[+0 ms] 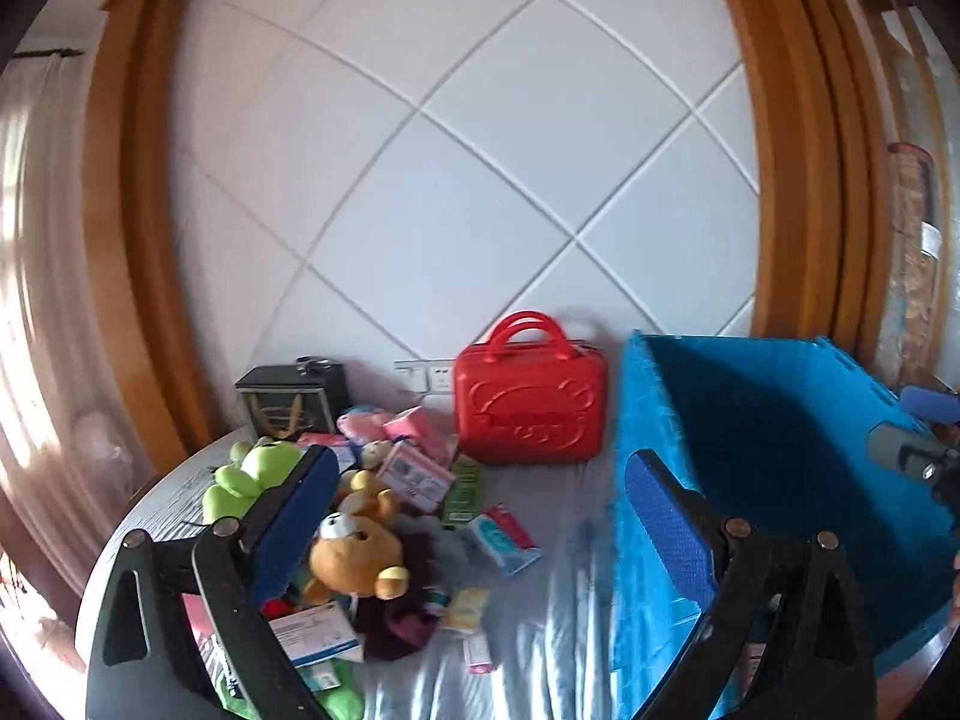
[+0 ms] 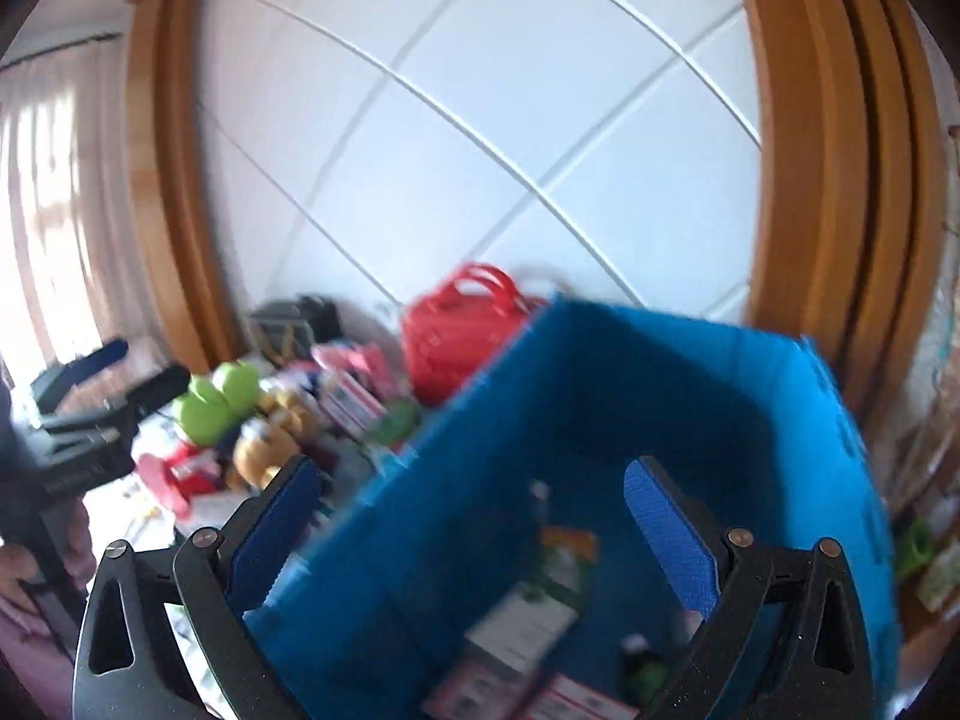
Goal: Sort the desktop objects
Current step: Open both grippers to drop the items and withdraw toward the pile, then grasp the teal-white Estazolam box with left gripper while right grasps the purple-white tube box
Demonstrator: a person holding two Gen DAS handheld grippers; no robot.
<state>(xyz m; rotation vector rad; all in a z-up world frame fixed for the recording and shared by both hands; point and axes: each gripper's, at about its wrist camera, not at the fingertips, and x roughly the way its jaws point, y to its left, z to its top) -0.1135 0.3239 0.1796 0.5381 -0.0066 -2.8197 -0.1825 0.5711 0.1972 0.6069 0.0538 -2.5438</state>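
Note:
A pile of objects lies on the table: a brown bear plush, a green frog plush, several small boxes and packets. A blue bin stands at the right. My left gripper is open and empty above the table between pile and bin. My right gripper is open and empty over the blue bin, which holds boxes and a bottle. The right wrist view is blurred; it shows the left gripper at far left.
A red case with handles stands against the white tiled wall. A dark box stands at the back left. A grey cloth covers the round table. Wooden frames flank the wall.

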